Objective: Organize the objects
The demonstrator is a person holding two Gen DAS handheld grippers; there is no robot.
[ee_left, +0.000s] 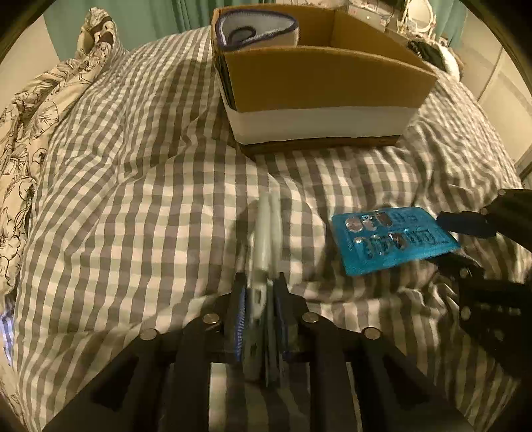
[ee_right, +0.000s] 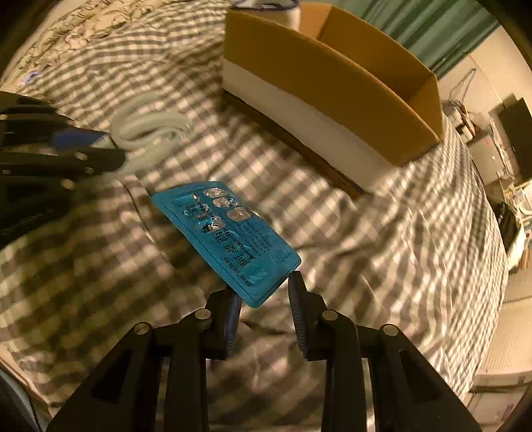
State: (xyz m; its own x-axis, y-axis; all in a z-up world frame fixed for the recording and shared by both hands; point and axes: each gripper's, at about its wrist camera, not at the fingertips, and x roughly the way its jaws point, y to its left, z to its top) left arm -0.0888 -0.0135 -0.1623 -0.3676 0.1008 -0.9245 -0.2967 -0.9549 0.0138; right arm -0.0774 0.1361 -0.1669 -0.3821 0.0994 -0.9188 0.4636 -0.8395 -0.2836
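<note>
My left gripper [ee_left: 259,292] is shut on a white plastic clip-like object [ee_left: 266,229] and holds it above the checked bedspread; it also shows blurred in the right wrist view [ee_right: 149,129]. A blue blister pack of pills [ee_right: 226,232] sits between the fingers of my right gripper [ee_right: 264,292], whose jaws stand apart around its near corner. The pack also shows in the left wrist view [ee_left: 392,241]. A cardboard box [ee_left: 329,83] with a rolled white cloth [ee_left: 256,30] in its far compartment stands farther back on the bed.
A grey-and-white checked bedspread [ee_left: 133,199] covers the bed. A floral quilt [ee_left: 36,109] is bunched at the left. Furniture and clutter stand past the bed's right edge [ee_right: 508,159].
</note>
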